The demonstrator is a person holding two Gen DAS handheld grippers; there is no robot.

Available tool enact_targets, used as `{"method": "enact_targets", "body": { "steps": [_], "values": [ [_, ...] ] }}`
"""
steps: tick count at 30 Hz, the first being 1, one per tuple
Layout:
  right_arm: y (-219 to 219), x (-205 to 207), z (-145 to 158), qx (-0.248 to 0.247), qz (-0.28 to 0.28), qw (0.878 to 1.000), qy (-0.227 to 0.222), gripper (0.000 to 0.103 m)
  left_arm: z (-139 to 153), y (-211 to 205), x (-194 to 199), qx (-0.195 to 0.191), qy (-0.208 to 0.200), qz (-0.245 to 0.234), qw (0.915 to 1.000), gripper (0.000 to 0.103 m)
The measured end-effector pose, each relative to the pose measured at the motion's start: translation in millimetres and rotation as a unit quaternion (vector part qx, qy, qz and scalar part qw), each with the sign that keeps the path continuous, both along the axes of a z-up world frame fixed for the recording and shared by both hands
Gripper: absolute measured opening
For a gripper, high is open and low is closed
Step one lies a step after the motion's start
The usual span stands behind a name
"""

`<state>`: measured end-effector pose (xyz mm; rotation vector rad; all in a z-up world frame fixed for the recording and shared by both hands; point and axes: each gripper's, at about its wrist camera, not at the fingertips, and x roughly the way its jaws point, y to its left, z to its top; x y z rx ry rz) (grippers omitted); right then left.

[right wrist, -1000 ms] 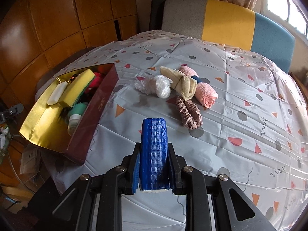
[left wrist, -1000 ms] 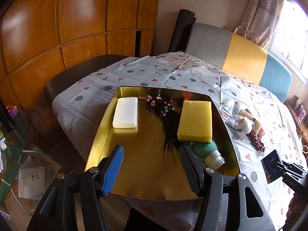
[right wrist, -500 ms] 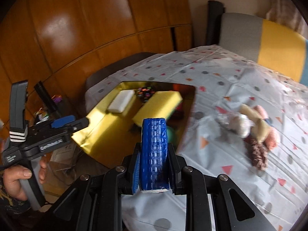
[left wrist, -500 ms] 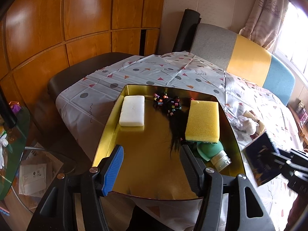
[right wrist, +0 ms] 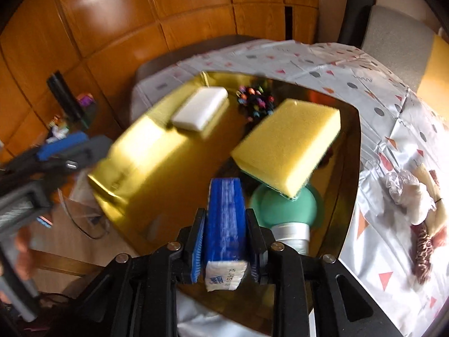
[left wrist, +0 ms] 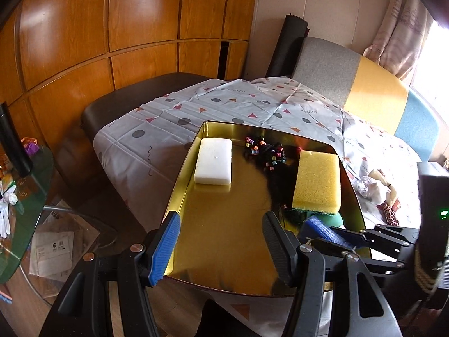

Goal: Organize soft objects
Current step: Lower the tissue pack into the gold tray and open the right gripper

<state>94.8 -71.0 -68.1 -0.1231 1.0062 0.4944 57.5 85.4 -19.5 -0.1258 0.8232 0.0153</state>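
Blue packet (right wrist: 224,219) is clamped in the right tool (right wrist: 224,250), held over the gold tray (left wrist: 179,196) near corner. Green bottle (right wrist: 286,210) and yellow sponge (right wrist: 289,146) crowd that corner; white block (left wrist: 213,164) and beaded hair ties (left wrist: 263,151) lie further back. Left tool (left wrist: 219,241) is held apart, nothing gripped.

Yellow sponge (left wrist: 316,181) (tilted) inside gold tray (left wrist: 182,193).

wood-panelled wall (left wrist: 140,28) | striped chair back (left wrist: 364,90) | curtain (left wrist: 401,36) | glass side table (left wrist: 25,196) with clutter
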Motion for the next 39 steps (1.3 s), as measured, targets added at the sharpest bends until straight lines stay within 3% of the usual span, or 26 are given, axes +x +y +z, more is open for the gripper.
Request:
{"method": "enact_targets", "body": {
  "steps": [4,15,23,28,39],
  "values": [
    [-8.1,0.8,-7.6,-0.006,-0.009,1.000,-0.002,0.029,-1.0,-4.1,-0.3,0.004,0.000,-0.007,1.0000,0.061],
    [-29.9,-7.9,3.9,0.022,-0.048,0.998,-0.020,0.060,7.7,-10.5,-5.9,0.014,-0.014,-0.013,0.9997,0.061],
    [-42.9,-20.1,23.3,0.038,-0.067,0.996,-0.047,0.062,16.5,-17.7,-9.6,0.018,-0.025,-0.025,0.9992,0.061],
    [-56.3,-30.0,37.0,0.038,-0.084,0.993,-0.072,0.069,21.5,-26.3,-10.9,0.023,-0.030,-0.036,0.9986,0.061],
    [-106.6,-44.9,50.7,0.046,-0.144,0.984,-0.093,0.072,28.7,-57.0,-12.1,0.036,-0.035,-0.077,0.9958,0.061]
  ]
}}
